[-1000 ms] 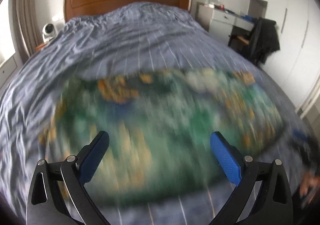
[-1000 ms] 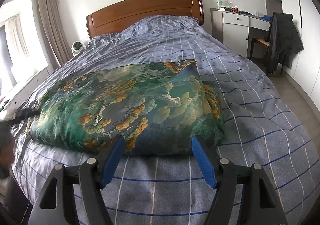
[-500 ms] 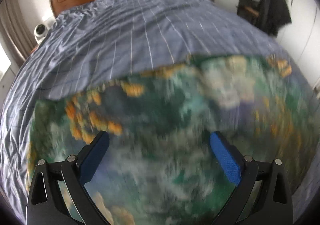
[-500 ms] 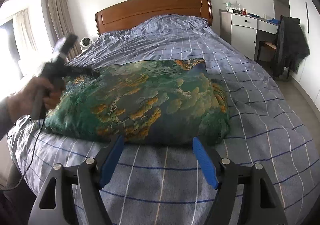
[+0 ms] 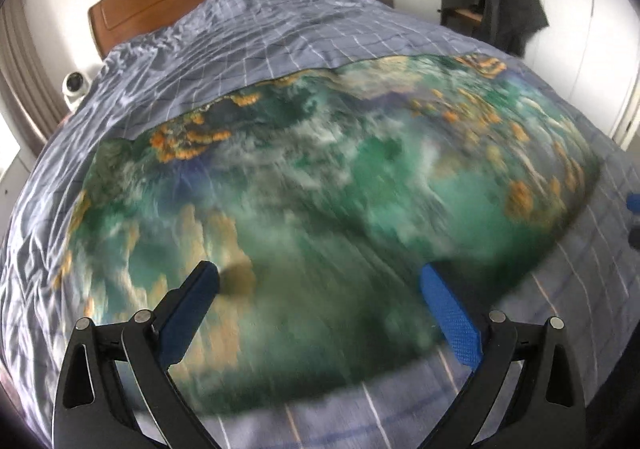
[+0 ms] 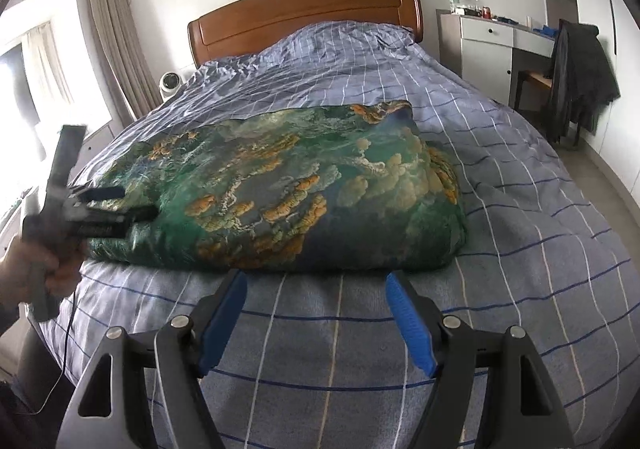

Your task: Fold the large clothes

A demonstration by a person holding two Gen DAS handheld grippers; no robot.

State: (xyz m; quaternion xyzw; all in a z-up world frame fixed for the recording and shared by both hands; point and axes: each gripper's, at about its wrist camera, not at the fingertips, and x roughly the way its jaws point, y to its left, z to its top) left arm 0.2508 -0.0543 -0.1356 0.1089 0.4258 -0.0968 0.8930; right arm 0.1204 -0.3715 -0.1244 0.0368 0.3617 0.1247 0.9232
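Observation:
A thick folded cloth (image 6: 280, 189), printed green with orange patches, lies across the blue checked bedcover (image 6: 520, 209). A hand (image 6: 36, 269) holds my left gripper (image 6: 116, 209) at the cloth's left end, with the fingers low over the fabric. In the left wrist view this gripper (image 5: 320, 279) is open, and the blurred cloth (image 5: 320, 169) fills the space below and beyond its blue pads. My right gripper (image 6: 316, 281) stands open just in front of the cloth's near edge, with only bedcover between its fingers.
A wooden headboard (image 6: 304, 13) closes the far end of the bed. A white desk with drawers (image 6: 488, 45) and a chair with a dark jacket (image 6: 576, 77) stand to the right. Curtains (image 6: 112, 41) and a small white device (image 6: 170, 83) are on the left.
The left gripper has come down and closer to the cloth's left end, and it now shows in the right wrist view. The right gripper has kept its place and stayed open.

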